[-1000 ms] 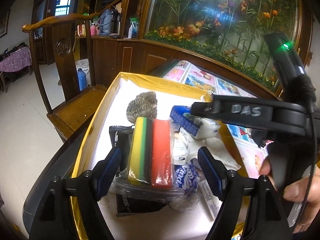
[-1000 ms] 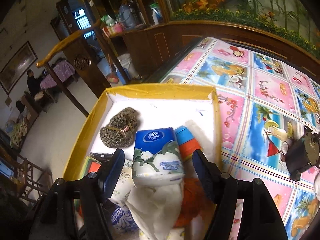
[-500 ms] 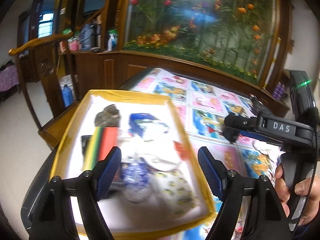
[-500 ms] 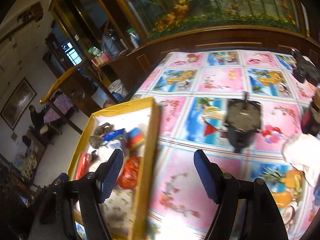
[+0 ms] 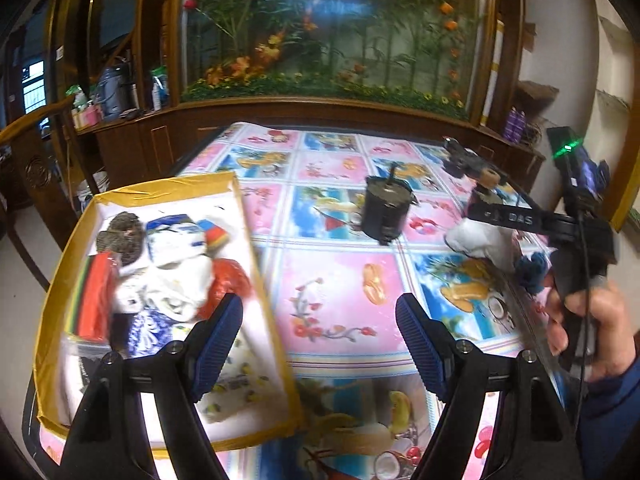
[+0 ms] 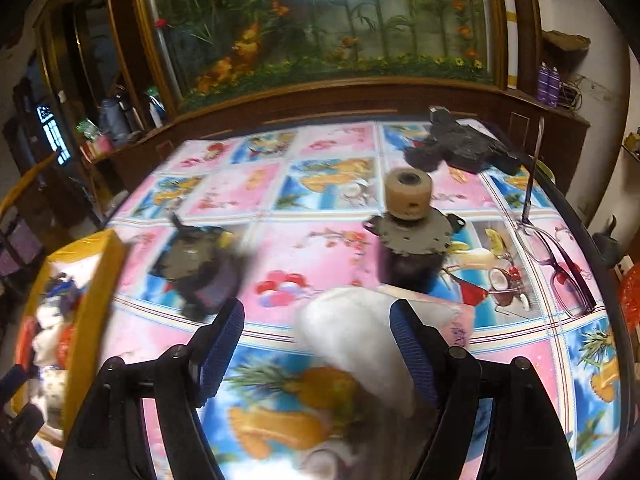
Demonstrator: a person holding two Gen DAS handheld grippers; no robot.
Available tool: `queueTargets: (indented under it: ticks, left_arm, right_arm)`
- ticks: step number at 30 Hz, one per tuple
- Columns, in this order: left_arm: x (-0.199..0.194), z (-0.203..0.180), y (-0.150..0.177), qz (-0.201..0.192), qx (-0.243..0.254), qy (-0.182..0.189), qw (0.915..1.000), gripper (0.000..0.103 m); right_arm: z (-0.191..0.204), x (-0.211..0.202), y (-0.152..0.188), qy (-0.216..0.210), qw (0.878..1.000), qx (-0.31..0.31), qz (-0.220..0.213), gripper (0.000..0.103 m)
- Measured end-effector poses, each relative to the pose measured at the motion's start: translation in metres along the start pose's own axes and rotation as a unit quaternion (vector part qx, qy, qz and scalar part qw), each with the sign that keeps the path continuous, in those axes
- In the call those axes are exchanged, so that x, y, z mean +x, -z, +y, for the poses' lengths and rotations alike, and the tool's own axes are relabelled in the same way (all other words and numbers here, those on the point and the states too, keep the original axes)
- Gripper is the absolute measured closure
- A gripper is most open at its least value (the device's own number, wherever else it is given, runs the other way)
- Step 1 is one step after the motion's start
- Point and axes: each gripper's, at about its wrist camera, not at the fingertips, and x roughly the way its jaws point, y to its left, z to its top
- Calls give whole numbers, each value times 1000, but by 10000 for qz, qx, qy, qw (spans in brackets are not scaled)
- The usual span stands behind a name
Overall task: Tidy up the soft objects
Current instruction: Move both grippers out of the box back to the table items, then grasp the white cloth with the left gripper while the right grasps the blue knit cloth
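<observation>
The soft white fluffy bundle (image 6: 360, 320) lies on the tabletop with the bright fruit-picture cloth (image 6: 320, 248), just in front of your right claw (image 6: 316, 344), close to the dark round metal part with a tan wheel on top (image 6: 412, 236). It looks light and squishy, like cloth or cotton, so it should squash when you pinch it and not break. Take it around its thick middle, not by a thin edge, or it may droop and slip out. The right claw has just been opening, and now it is wide and holds nothing; the bundle shows partly between its fingers, but the pads do not press on it. Your left claw (image 5: 320, 344) is also wide open and empty, over the cloth beside the yellow-edged white box (image 5: 256, 240). That box already holds soft things, like a pack of striped sponges (image 5: 94, 300) and a blue tissue pack (image 5: 172, 236). The purple glasses (image 6: 560, 272) lie well apart, to the right.
</observation>
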Motion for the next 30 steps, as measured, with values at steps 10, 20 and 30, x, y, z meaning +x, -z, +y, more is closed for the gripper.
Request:
queueTargets:
  ticks: [10,20,30]
  left_arm:
    - [9,-19,6,234,183,247,9993,25]
    - [57,-73,-20,818,424,993,9908,21]
    - [150,-145,-41,1405,894,772,9830,22]
  right_arm:
    - [-11,-12,22,-2658,9563,591,1066,23]
    - [-113,-89,33,-1101,9859,1166,-478,23]
    - [-152,-88,36,-741,9799,1815,-380,24]
